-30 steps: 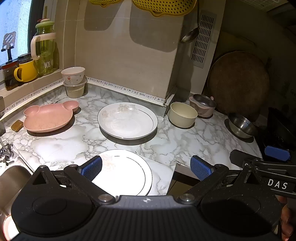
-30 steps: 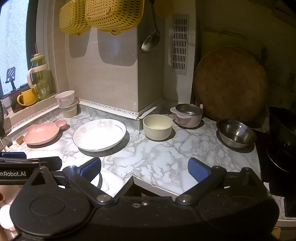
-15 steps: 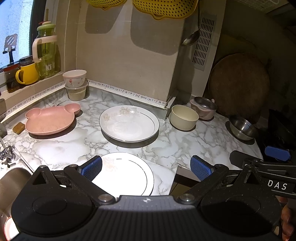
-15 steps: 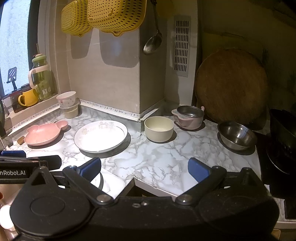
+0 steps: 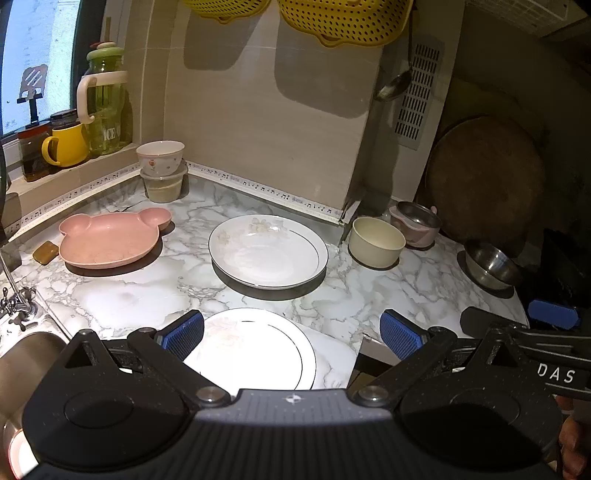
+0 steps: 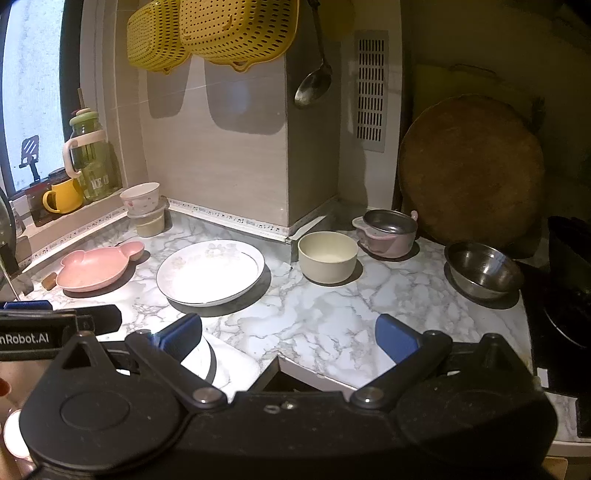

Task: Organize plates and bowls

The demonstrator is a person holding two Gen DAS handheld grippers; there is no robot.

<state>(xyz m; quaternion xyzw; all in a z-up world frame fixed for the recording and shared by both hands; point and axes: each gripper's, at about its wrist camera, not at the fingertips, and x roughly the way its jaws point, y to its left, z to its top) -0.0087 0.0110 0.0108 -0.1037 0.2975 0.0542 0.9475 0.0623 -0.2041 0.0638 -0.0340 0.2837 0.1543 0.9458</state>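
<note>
Left wrist: white gold-rimmed plate (image 5: pixel 258 354), flat.

Glossy white-and-grey marble-look countertop (image 5: pixel 129 295), smooth. Two glazed white ceramic plates: gold-rimmed deep one (image 5: pixel 268 251) and flat one at near edge (image 5: pixel 255 350), both shiny. Matt pink bear-shaped plastic plate (image 5: pixel 107 236). Matt cream round bowl (image 6: pixel 328 256), likely plastic. Polished steel bowl (image 6: pixel 482 269), reflective. Rough, worn round wooden board (image 6: pixel 471 173). Perforated yellow plastic baskets (image 6: pixel 221 29). Textured matt black plastic gripper bodies, ribbed blue pads (image 5: pixel 400 332).
</note>
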